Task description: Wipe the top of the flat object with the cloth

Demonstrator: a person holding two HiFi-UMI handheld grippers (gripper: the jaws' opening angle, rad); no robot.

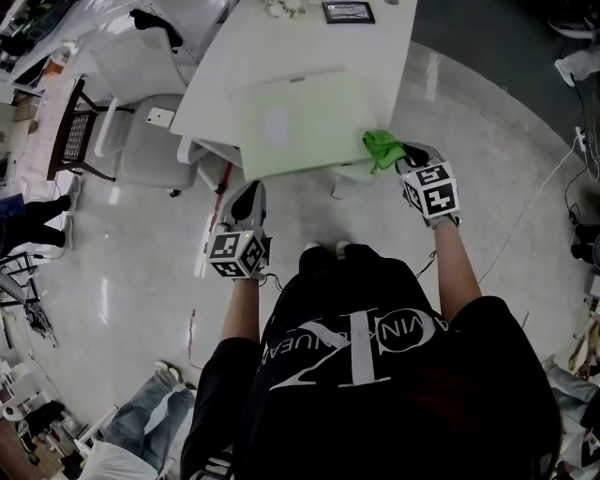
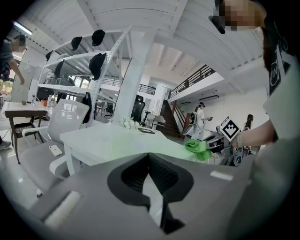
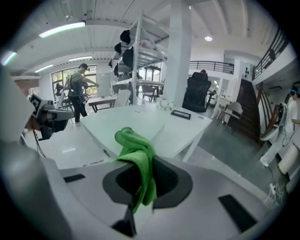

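Clamped tight, my right claw (image 3: 142, 163) pinches the green cloth (image 1: 382, 147) between its pads. A bunch of fabric stands above the jaws and a tail hangs below them. From the head view, the cloth sits at the 4 o'clock corner of the pale green flat pad (image 1: 300, 124). I cannot tell whether it presses on the surface or only meets the edge.

The pad lies flat on the white table (image 1: 309, 42), along the near side at my 12 o'clock, and its top is bare apart from the cloth at that corner.

My left claw (image 2: 149, 157) has its jaws pressed together with nothing between them. It hangs off the table over the floor, at about 7 o'clock from the pad and well apart from it.

A dark framed slab (image 1: 348, 11) lies at the table's far edge, at 12 o'clock from the pad. At 9 o'clock from the table stands a grey chair (image 1: 141, 155) with a phone (image 1: 160, 116) on its seat.
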